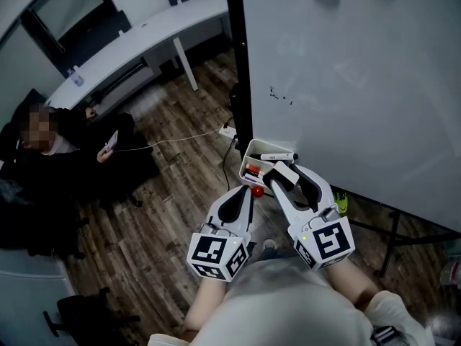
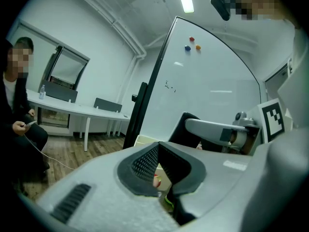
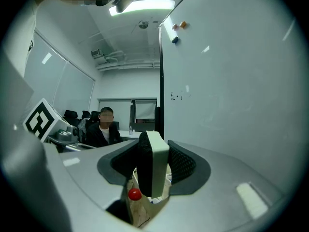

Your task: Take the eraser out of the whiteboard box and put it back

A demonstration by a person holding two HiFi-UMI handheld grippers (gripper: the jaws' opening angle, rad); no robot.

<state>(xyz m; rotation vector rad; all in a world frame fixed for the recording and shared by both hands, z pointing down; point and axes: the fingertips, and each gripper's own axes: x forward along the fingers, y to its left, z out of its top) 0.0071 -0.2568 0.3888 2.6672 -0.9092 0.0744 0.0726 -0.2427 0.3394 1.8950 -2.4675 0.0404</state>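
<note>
My right gripper is shut on the eraser, a white block with a dark felt side. It holds the eraser upright just above the front of the white whiteboard box. In the right gripper view the eraser stands between the two pads. The box holds markers and hangs at the whiteboard's lower left corner. My left gripper is beside it on the left, jaws together with nothing in them, near a small red ball. In the left gripper view its jaws meet at the tip.
A person sits on the left, holding a phone on a white cable that crosses the wooden floor. A long white desk curves along the back. The whiteboard's black post and stand legs are close by.
</note>
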